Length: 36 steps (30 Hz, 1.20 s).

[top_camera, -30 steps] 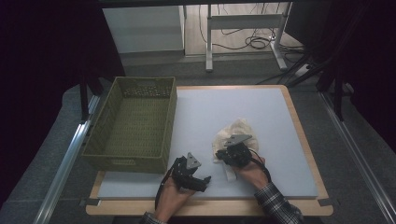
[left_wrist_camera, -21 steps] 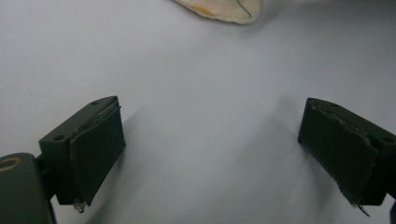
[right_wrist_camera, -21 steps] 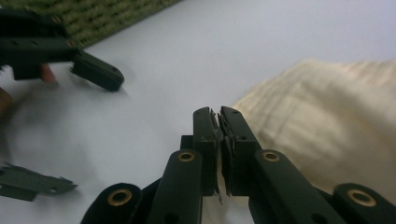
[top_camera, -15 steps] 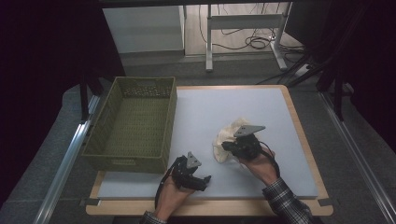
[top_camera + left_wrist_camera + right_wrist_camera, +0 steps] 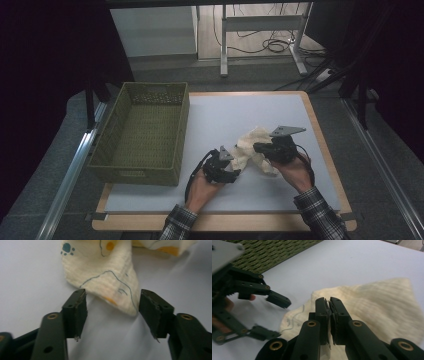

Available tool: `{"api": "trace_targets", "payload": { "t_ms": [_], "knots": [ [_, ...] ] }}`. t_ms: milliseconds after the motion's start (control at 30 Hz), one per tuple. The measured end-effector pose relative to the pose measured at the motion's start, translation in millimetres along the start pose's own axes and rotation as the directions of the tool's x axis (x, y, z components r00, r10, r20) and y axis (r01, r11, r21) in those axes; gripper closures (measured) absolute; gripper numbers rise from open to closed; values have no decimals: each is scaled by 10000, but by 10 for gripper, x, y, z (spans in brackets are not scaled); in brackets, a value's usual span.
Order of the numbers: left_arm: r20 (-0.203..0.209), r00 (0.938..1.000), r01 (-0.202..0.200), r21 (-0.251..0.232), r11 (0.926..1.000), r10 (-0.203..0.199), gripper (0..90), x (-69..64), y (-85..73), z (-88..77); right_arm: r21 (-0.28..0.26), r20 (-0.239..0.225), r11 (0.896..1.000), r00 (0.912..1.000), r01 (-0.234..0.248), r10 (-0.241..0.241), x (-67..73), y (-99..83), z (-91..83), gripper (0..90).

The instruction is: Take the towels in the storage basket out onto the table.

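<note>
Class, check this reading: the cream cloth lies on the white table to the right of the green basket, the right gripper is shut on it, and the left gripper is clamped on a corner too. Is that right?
Not quite. The left gripper is not clamped: its jaws have just been closing, but in the left gripper view they stand apart on either side of the cloth corner. The rest holds: cloth right of the basket, right gripper shut on it.

Room: dim and dark around the tabletop [image 5: 260,115], which catches soft light from above.
Shadows: faint, soft-edged, just beside the cloth [image 5: 105,272].
Focus: the near tongs blur at the bottom edge of both gripper views.
Glare: none on the tabletop.
</note>
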State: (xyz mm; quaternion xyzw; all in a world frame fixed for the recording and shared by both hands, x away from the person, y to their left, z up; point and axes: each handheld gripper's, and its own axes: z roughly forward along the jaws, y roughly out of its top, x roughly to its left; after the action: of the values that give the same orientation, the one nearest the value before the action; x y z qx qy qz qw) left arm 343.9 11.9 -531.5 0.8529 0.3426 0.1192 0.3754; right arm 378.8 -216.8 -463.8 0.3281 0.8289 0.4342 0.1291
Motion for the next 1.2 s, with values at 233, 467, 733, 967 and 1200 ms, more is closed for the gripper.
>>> {"api": "trace_targets", "payload": {
  "t_ms": [233, 467, 733, 967, 1200],
  "knots": [
    [228, 9995, 234, -342, 9991, -227, 845, 91, 75, 58, -239, 483, 9995, 9985, -227, 239, -172, -24, -168, 855],
    [-142, 9974, 673, -1464, 9869, -701, 850, 299, 184, -423, -793, 1446, 9957, 9878, -473, 585, -460, 32, -555, 857],
    [-746, 9873, 1202, -2263, 9666, -1403, 848, 459, 326, -692, -1363, 2812, 9831, 9468, -1219, 1564, -916, 75, -967, 858],
    [-1416, 9706, 1791, -1156, 9770, -1947, 815, 587, 306, -487, -1097, 3661, 9583, 8856, -2638, 2857, -1340, -188, -997, 816],
    [-1231, 9672, 2174, -493, 9748, -2220, 490, 640, 188, -233, -775, 3861, 9518, 8713, -2967, 3030, -1412, -470, -953, 662]
  ]
}}
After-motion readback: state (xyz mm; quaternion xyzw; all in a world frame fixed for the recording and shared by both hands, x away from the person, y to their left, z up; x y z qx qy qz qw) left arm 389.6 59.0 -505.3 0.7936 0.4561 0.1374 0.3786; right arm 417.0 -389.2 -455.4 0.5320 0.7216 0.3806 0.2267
